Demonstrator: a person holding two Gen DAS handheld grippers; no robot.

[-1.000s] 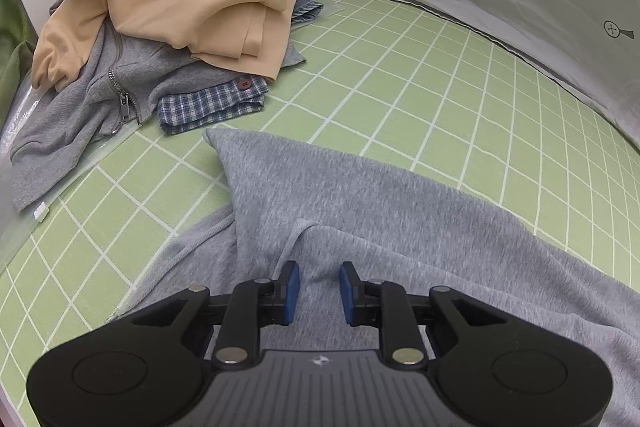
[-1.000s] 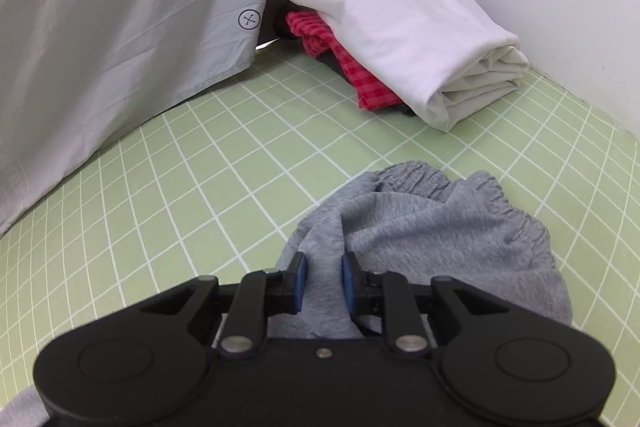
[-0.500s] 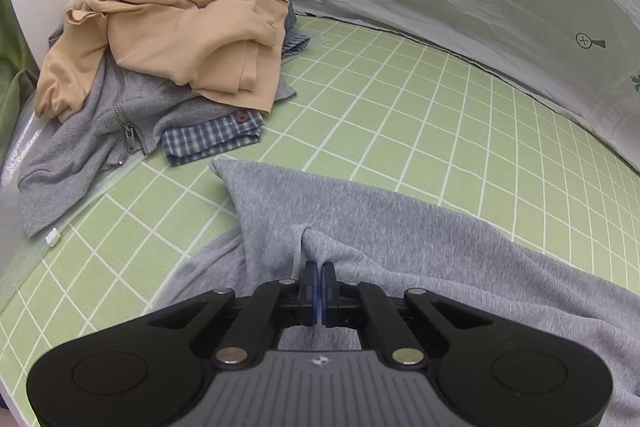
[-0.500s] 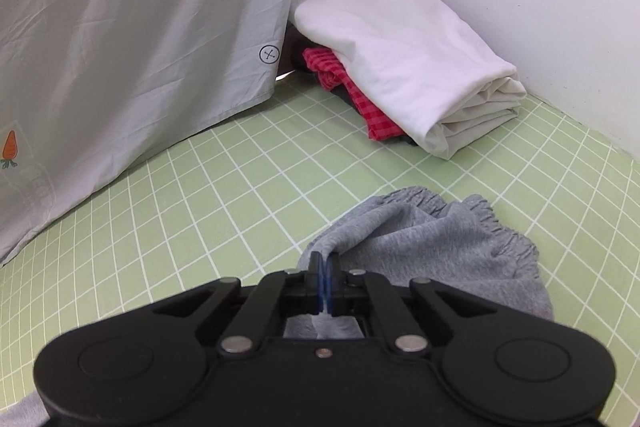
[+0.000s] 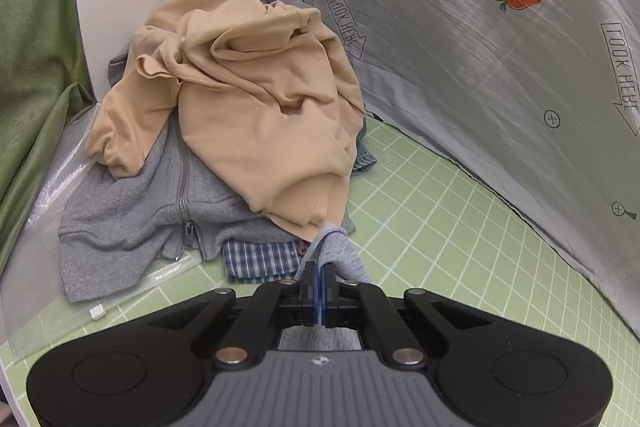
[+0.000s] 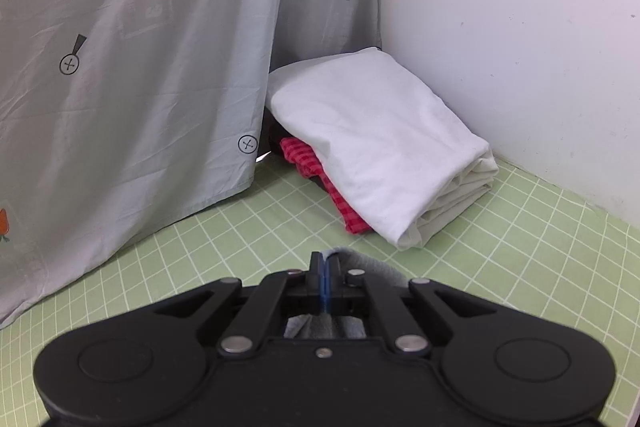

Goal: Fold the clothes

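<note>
Pinching one grey garment, two grippers, left and right, fingers clamped together.

plaid shirt mostly buried under pile, red checked cloth half hidden — dark item behind unclear

A soft, matt grey knit garment shows a fuzzy fleece face. The black plastic left gripper looks matt, with shiny round metal pins. On the left, a clear glossy plastic bag crinkles beside the smooth beige cotton sweatshirt. The far grey printed curtain is thin, creased cloth.
</note>
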